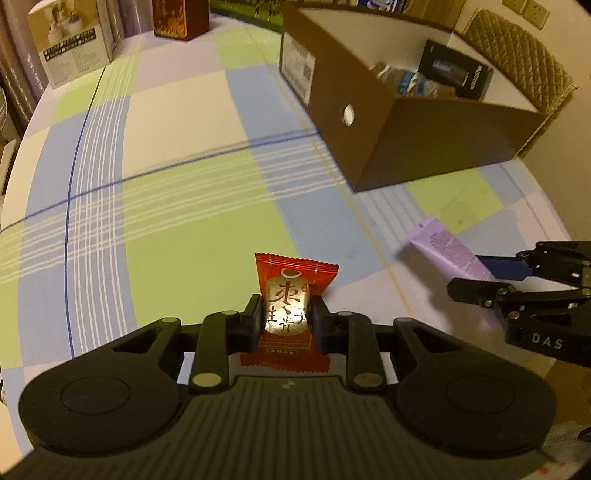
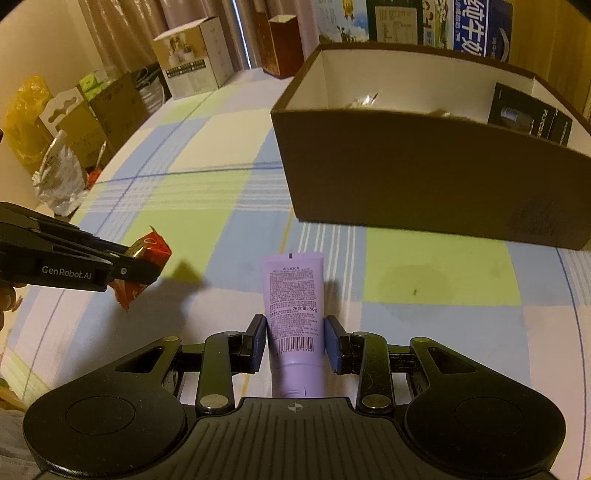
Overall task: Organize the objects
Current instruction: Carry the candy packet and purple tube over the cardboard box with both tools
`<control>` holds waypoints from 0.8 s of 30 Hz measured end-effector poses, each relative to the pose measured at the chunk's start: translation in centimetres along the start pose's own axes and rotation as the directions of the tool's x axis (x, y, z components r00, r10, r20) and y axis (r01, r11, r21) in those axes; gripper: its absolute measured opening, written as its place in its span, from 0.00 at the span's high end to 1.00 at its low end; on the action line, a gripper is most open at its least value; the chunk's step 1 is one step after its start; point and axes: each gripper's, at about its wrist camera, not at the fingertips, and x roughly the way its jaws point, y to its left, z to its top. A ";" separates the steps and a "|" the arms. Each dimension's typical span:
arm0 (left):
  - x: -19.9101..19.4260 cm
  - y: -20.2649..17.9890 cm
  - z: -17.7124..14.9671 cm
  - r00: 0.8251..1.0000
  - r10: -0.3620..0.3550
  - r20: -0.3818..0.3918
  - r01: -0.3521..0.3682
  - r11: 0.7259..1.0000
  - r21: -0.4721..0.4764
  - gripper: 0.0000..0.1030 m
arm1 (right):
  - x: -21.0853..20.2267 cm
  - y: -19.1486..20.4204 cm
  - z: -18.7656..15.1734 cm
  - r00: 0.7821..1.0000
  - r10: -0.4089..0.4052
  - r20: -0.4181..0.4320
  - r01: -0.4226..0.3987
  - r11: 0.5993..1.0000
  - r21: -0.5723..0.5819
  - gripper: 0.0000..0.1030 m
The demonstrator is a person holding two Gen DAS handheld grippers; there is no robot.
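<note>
Two grippers, left gripper [image 1: 284,319] pinching red packet [image 1: 291,295], right gripper [image 2: 295,341] clasping purple tube [image 2: 295,310] (cap rearward)

Table [image 1: 192,206] under checked cloth [image 2: 207,221]. Resting on it: open brown box [image 1: 424,147], white carton [image 1: 74,48], dark red carton [image 1: 181,18].
</note>
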 end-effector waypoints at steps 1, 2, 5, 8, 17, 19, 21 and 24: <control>-0.3 -0.2 0.2 1.000 -0.004 0.009 0.004 1.000 0.001 0.78 | -0.2 0.0 0.1 1.000 0.003 0.005 -0.003 1.000 -0.002 0.70; -0.6 -0.4 0.4 1.000 -0.006 0.018 0.006 1.000 0.003 0.78 | -0.5 -0.1 0.2 1.000 0.006 0.011 -0.006 1.000 -0.003 0.70; -1.5 -1.0 1.0 0.999 -0.021 0.046 0.021 1.000 0.008 0.78 | -1.4 -0.3 0.7 0.999 0.018 0.030 -0.018 1.000 -0.004 0.70; -2.2 -1.7 1.9 0.996 -0.045 0.071 0.044 0.999 0.006 0.78 | -2.4 -0.5 1.2 0.998 0.032 0.053 -0.032 0.999 -0.004 0.70; -4.1 -4.6 5.2 0.983 -0.088 0.159 0.082 0.996 0.045 0.78 | -5.9 -2.5 3.6 0.990 0.055 0.129 -0.056 0.998 0.003 0.70; -4.2 -5.3 6.2 0.980 -0.092 0.176 0.083 0.995 0.057 0.78 | -6.6 -3.3 4.4 0.988 0.052 0.148 -0.054 0.999 0.010 0.70; -4.3 -6.0 7.2 0.977 -0.096 0.191 0.085 0.994 0.067 0.78 | -7.3 -4.3 5.2 0.984 0.044 0.171 -0.048 0.999 0.019 0.70; -4.2 -6.9 8.8 0.972 -0.099 0.213 0.086 0.994 0.072 0.78 | -8.1 -6.0 6.6 0.979 0.031 0.201 -0.040 0.998 0.040 0.70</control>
